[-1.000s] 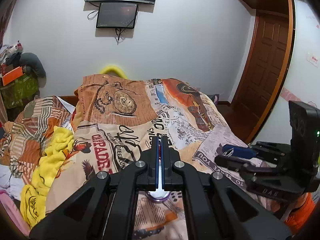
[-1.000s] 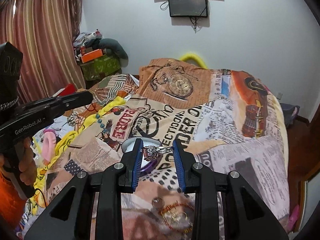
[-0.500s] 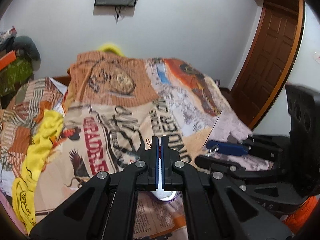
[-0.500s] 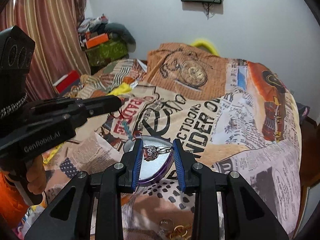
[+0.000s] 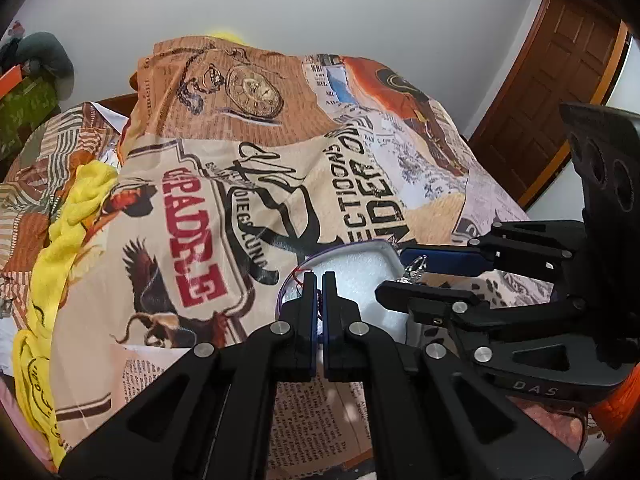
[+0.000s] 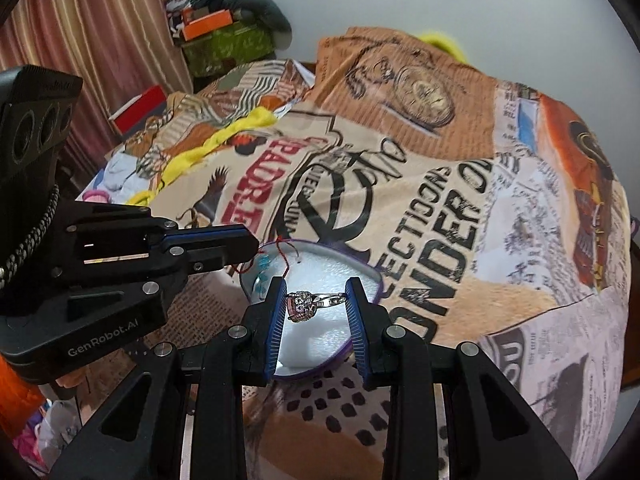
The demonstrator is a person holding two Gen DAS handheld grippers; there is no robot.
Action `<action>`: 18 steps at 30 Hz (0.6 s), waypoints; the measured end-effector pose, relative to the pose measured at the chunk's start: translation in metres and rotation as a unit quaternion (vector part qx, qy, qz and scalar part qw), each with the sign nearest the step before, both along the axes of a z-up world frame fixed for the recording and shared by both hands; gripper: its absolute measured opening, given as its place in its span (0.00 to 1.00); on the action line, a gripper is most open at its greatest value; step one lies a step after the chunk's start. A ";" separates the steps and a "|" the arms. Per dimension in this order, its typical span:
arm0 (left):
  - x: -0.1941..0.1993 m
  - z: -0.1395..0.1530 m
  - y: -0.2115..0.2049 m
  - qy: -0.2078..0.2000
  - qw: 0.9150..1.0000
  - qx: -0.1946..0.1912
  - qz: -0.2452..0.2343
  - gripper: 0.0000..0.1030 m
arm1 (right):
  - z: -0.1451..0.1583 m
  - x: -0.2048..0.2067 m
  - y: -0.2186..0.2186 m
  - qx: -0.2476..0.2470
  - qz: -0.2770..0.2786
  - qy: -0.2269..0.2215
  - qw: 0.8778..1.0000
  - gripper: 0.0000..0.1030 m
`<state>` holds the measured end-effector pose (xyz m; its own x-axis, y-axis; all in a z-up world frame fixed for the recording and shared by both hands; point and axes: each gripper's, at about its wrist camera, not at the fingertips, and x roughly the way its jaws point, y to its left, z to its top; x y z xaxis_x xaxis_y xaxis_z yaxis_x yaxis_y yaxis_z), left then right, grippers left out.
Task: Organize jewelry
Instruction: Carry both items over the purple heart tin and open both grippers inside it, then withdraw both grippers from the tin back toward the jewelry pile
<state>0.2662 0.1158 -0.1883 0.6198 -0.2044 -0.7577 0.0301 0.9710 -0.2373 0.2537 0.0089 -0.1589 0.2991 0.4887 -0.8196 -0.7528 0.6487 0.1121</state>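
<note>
A purple-rimmed jewelry box [image 6: 320, 276] with white foam lining lies open on the bed; it also shows in the left wrist view [image 5: 360, 276]. My right gripper [image 6: 316, 300] is shut on a silver ring [image 6: 310, 304] with a pink jewelled top, held just above the foam. My left gripper [image 5: 319, 280] is shut on a red string bracelet [image 6: 280, 248] with turquoise beads, which hangs over the box's left edge. The left gripper [image 6: 224, 248] shows at the left of the right wrist view, and the right gripper [image 5: 416, 276] at the right of the left wrist view.
The bed is covered by a printed newspaper-pattern sheet [image 5: 224, 184]. A yellow cloth [image 5: 68, 232] lies along its left side. Boxes and clothes [image 6: 216, 36] are stacked by a curtain at the back left. A brown door [image 5: 560, 92] is at the right.
Both grippers have come down and forward over the box. The ring now hangs just above the foam, and the bracelet has reached the box's left edge.
</note>
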 end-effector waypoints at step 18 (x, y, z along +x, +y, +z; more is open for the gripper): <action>-0.009 0.004 0.002 0.003 1.000 0.024 0.005 0.06 | -0.015 -0.003 0.015 -0.046 0.019 -0.004 0.999 0.29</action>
